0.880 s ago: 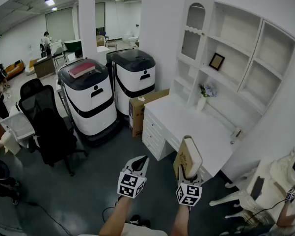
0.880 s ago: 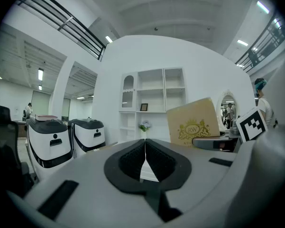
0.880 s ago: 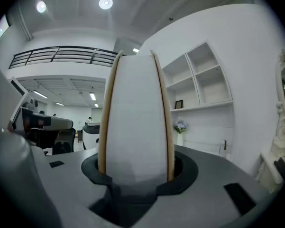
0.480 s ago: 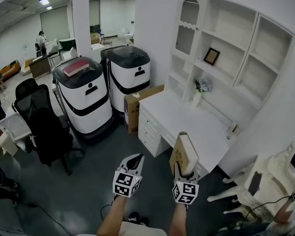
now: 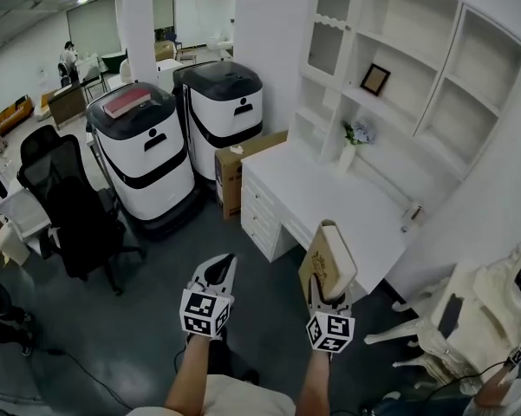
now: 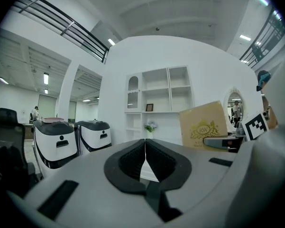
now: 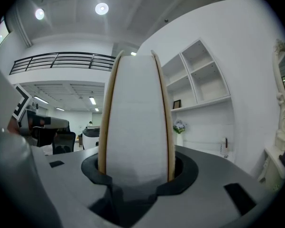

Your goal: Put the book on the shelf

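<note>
Both grippers out in front of me, low, over dark floor short of the white desk (image 5: 329, 199). My right gripper (image 5: 328, 295) is clamped on the book (image 5: 328, 263): a tan-covered volume standing upright between the jaws, page edges facing back toward me, both covers pressed by the pads, jaws set wide to take its thickness. The book stands in the air just off the desk's near corner, not touching it, and well apart from the shelf unit (image 5: 416, 68) that rises from the back of the desk against the wall. My left gripper (image 5: 217, 274) is level with the right one and to its left; its jaws are closed, pads meeting along a thin seam, nothing between them. On the shelf unit, a small dark picture frame (image 5: 375, 79) leans in a middle compartment. A vase of flowers (image 5: 350, 148) stands on the desk's far side. Left of the desk sits a cardboard box (image 5: 243, 173), then two white-and-black machines (image 5: 228, 115), the nearer one with a red book (image 5: 126, 102) lying on its top. A black office chair (image 5: 65, 206) stands further left.
</note>
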`<state>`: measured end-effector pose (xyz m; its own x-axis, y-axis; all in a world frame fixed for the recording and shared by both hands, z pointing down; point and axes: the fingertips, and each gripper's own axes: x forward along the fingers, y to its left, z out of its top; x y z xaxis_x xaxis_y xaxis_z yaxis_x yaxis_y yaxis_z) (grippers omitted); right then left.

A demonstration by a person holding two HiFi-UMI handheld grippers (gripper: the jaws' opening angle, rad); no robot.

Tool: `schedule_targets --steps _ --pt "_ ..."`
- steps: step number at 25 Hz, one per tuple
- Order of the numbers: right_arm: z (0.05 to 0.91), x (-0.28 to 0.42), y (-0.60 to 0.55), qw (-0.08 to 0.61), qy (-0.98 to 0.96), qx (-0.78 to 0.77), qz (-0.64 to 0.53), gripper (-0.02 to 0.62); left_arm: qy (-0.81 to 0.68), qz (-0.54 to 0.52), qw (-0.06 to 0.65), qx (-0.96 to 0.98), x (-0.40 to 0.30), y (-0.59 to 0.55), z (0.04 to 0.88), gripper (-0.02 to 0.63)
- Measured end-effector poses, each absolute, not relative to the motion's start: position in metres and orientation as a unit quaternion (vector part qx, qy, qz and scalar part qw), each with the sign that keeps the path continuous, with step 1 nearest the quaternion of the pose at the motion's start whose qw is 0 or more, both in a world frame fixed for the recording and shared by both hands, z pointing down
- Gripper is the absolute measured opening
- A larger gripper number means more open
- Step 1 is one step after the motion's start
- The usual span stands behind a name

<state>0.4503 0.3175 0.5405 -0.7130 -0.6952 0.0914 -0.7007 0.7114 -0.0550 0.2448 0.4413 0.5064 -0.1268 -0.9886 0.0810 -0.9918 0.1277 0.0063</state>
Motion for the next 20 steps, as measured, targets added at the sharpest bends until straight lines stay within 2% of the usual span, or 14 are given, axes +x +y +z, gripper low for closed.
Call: schedule_targets --steps 10,20 --pt "0.562 0.400 0.252 0.024 -0.915 0.399 0.052 0.239 -0.743 0.016 0.029 0.668 0.178 0.378 0.516 0.018" --pt "0.556 0.293 0.162 0.027 -0.892 0.449 0.051 0.239 -0.720 0.015 0.039 0.693 0.048 0.276 0.517 0.018"
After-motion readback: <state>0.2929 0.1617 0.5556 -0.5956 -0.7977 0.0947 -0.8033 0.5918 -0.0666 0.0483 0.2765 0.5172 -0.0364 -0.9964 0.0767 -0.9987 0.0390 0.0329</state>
